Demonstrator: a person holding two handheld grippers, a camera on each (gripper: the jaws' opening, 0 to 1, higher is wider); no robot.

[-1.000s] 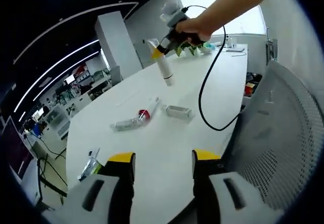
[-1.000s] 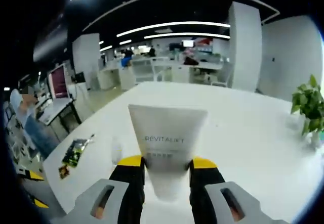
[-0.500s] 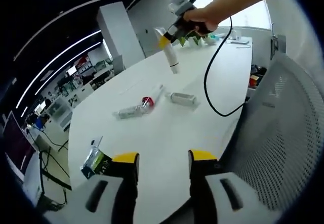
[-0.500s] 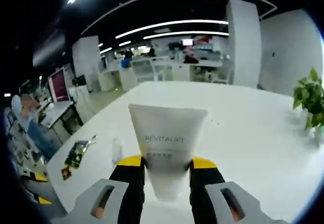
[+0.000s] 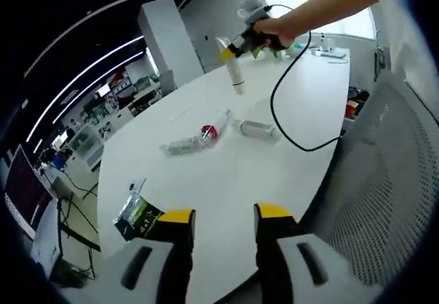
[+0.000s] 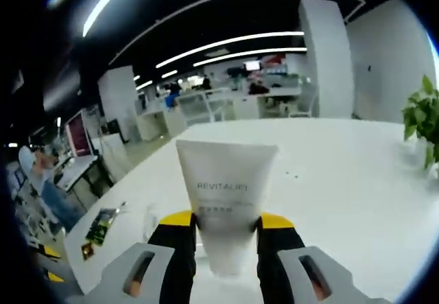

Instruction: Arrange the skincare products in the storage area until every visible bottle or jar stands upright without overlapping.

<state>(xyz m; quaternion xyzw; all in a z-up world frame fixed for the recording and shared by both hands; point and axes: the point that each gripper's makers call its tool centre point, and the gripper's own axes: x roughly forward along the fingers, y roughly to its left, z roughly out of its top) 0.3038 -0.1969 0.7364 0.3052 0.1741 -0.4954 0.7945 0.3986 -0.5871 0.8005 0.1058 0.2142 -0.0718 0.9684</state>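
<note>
Spread across the white table (image 5: 226, 173), well apart from one another: a dark sachet (image 5: 137, 216) near the close edge, then — farther in — a clear bottle (image 5: 184, 145) lying flat, a slim red-capped tube (image 5: 214, 125) touching or just beside it, and a small clear jar (image 5: 258, 128) on its side. None of the three standing yet, so probably early in the task.

Held above the far part of the table, clear of the surface: the white tube (image 5: 235, 75), pinched by the right gripper (image 5: 233, 50) in a person's hand (image 5: 274, 31), cable trailing down across the tabletop. Seen along the right gripper view, the white tube (image 6: 226, 194) marked REVITALIFT sat clamped between the yellow-tipped jaws of the right gripper (image 6: 226, 219), crimped end away from the camera, cap end hidden low between the jaws. Gripped near the cap, presumably so the tube could be set down on that cap and left upright.

Left gripper (image 5: 221, 215) spread and holding nothing, hovering over the near edge just beside the sachet — well apart from the lying bottles, likely waiting.
</note>
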